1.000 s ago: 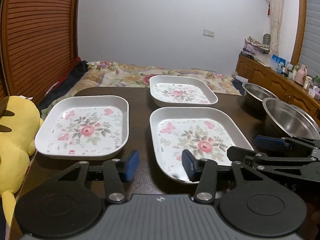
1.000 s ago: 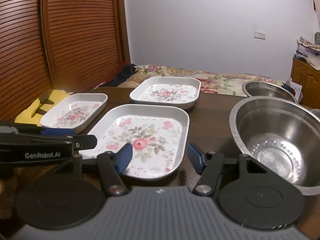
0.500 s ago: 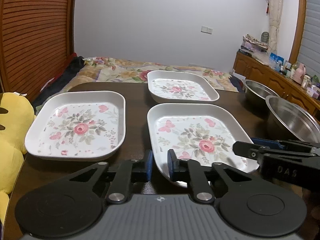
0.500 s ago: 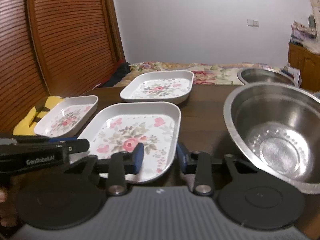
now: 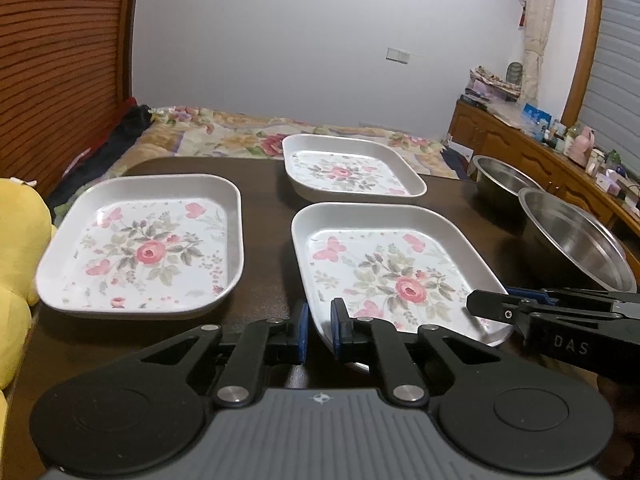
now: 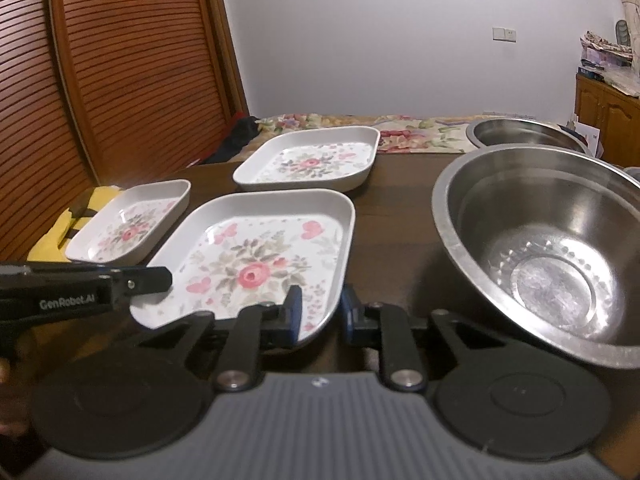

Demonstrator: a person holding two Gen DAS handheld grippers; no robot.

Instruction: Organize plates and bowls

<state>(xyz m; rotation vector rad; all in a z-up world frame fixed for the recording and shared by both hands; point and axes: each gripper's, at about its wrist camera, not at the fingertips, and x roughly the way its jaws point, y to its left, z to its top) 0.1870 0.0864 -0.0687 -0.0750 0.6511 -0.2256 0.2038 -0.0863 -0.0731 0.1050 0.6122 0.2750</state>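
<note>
At six o'clock on table [image 5: 264, 184]: near plate [image 5: 384, 264] pinched at both front corners, left gripper [image 5: 319, 330] and right gripper [image 6: 319, 312] closed on rim. Could tilt and slip if lifted unevenly.

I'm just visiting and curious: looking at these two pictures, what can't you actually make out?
- Near plate: its front rim is hidden by the left hand-held gripper in the left wrist view, so contact is unclear.
- Same plate: its corner sits between the right hand-held gripper fingers; grip unclear.
- Far steel bowl: inside hidden behind the near bowl.
- Yellow plush toy: cut off by the left edge.
- Sideboard items: too small.
</note>
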